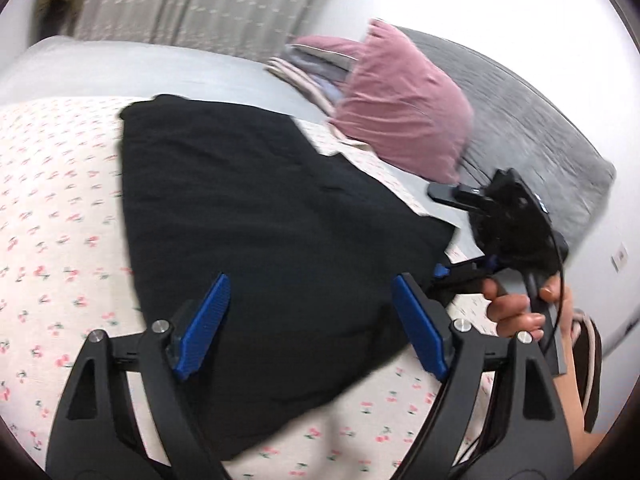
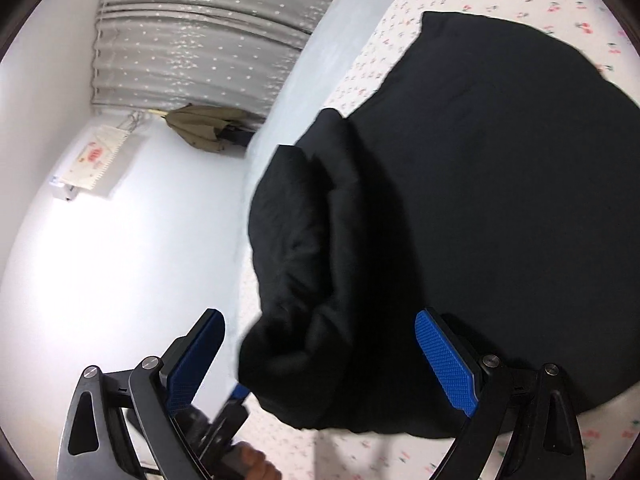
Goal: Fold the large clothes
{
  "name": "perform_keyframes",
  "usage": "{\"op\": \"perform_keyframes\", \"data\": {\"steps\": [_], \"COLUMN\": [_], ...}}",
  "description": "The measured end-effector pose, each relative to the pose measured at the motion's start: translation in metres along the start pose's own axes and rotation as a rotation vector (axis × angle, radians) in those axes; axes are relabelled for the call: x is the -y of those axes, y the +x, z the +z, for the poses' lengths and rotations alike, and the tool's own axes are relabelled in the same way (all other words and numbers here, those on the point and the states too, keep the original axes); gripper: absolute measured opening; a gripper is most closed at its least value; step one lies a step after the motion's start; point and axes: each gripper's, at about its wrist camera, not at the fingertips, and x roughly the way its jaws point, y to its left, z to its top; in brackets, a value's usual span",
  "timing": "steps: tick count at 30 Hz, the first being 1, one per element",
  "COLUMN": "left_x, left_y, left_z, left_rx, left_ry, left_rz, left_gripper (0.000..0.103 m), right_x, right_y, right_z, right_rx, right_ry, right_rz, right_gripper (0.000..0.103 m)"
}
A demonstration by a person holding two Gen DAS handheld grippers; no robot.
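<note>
A large black garment point(image 1: 256, 216) lies folded on the cherry-print bed sheet point(image 1: 52, 208). My left gripper point(image 1: 310, 300) is open just above its near edge, holding nothing. The right gripper point(image 1: 460, 276) shows at the garment's right corner in the left wrist view, in a hand. In the right wrist view the garment point(image 2: 500, 184) has a bunched, rolled-up fold point(image 2: 316, 264) at its left side. My right gripper point(image 2: 320, 348) is open with that bunched fold between its blue pads point(image 2: 446, 360). The other gripper's tip point(image 2: 240, 394) shows low under the fold.
A pink pillow point(image 1: 404, 100) and a grey headboard cushion point(image 1: 532, 120) are at the bed's far right, with a stack of folded clothes point(image 1: 308, 64) behind. Grey curtains point(image 2: 192, 36) and a white wall point(image 2: 100, 240) lie beyond the bed's edge.
</note>
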Motion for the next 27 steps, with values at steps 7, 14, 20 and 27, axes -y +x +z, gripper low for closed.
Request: {"op": "perform_keyframes", "data": {"steps": [7, 14, 20, 27], "left_x": [-0.033, -0.054, -0.044, -0.020], "left_y": [0.020, 0.022, 0.005, 0.004], "left_z": [-0.001, 0.005, 0.012, 0.010], "left_rx": [-0.029, -0.039, 0.031, 0.078], "left_ry": [-0.025, -0.112, -0.114, -0.081], "left_rz": [0.116, 0.102, 0.074, 0.017], "left_gripper": [0.083, 0.083, 0.083, 0.083], "right_x": [-0.010, -0.017, -0.043, -0.050], "right_y": [0.044, 0.073, 0.047, -0.044], "right_z": [0.039, 0.014, 0.009, 0.024], "right_rx": [-0.069, -0.121, -0.027, 0.136], "right_ry": [-0.079, -0.151, -0.237, -0.277], "right_rz": [-0.110, -0.081, -0.044, 0.064], "right_gripper": [0.097, 0.041, 0.026, 0.025]}}
